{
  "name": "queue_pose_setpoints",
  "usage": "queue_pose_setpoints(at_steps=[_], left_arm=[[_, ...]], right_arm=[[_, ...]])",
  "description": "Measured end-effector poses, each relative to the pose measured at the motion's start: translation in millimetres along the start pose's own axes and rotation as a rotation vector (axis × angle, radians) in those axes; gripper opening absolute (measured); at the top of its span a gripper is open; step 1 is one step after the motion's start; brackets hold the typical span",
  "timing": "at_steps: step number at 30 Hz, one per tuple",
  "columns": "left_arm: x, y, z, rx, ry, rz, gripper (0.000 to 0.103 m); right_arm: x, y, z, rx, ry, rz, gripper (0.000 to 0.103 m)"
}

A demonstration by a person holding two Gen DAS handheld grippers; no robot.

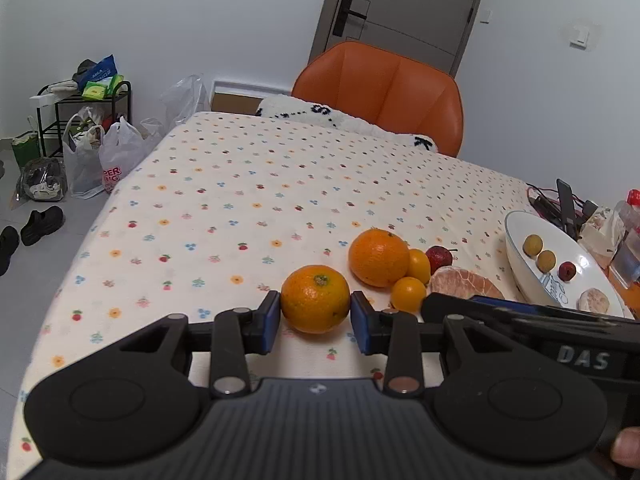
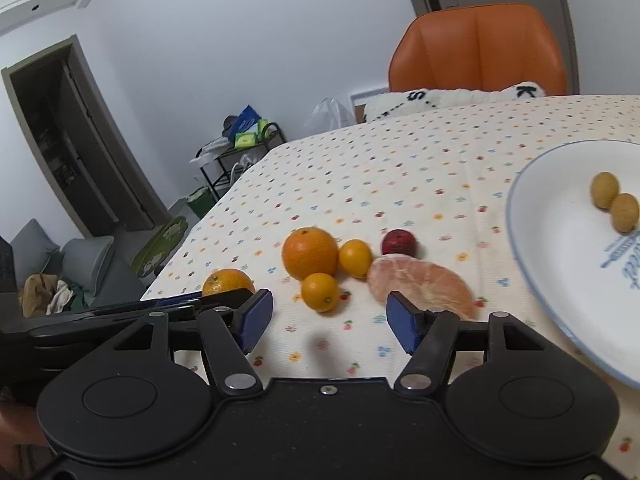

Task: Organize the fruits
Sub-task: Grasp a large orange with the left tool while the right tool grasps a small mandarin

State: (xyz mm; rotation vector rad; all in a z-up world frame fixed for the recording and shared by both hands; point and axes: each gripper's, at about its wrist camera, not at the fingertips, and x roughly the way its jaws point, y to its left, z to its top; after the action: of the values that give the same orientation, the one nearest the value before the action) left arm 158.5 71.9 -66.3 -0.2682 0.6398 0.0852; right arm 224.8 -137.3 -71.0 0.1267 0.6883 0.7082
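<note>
My left gripper [image 1: 315,320] has its blue pads pressed against both sides of an orange [image 1: 315,298] that sits low over the tablecloth. Just right of it lie a bigger orange [image 1: 378,258], two small yellow-orange fruits [image 1: 408,294], a red fruit [image 1: 439,256] and a peeled pomelo piece [image 1: 464,284]. My right gripper [image 2: 330,320] is open above bare cloth, nothing between its pads, just short of the small fruit [image 2: 320,292] and the pomelo piece [image 2: 420,286]. The held orange [image 2: 228,282] shows at its left.
A white plate [image 1: 516,240] at the right holds two yellow-brown fruits, a small red one and a peeled segment. Cables and packets lie beyond it. An orange chair [image 1: 380,88] stands at the table's far side. Bags and a shelf are on the floor at left.
</note>
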Motion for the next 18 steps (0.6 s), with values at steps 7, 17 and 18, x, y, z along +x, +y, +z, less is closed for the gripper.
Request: queue_pose_setpoints(at_steps=[7,17,18], left_arm=[[-8.5,12.8,1.1,-0.011,-0.007,0.020,0.036],[-17.9,14.7,7.0,-0.008,-0.030,0.045,0.036],[-19.0,12.4,7.5,-0.004,-0.033,0.044,0.036]], right_arm=[[19.8,11.5,3.7,-0.029,0.022,-0.017,0.057],[12.2,8.8,2.2,-0.031,0.017,0.001,0.023],[8.2,7.2,1.1,-0.026,0.014,0.001,0.023]])
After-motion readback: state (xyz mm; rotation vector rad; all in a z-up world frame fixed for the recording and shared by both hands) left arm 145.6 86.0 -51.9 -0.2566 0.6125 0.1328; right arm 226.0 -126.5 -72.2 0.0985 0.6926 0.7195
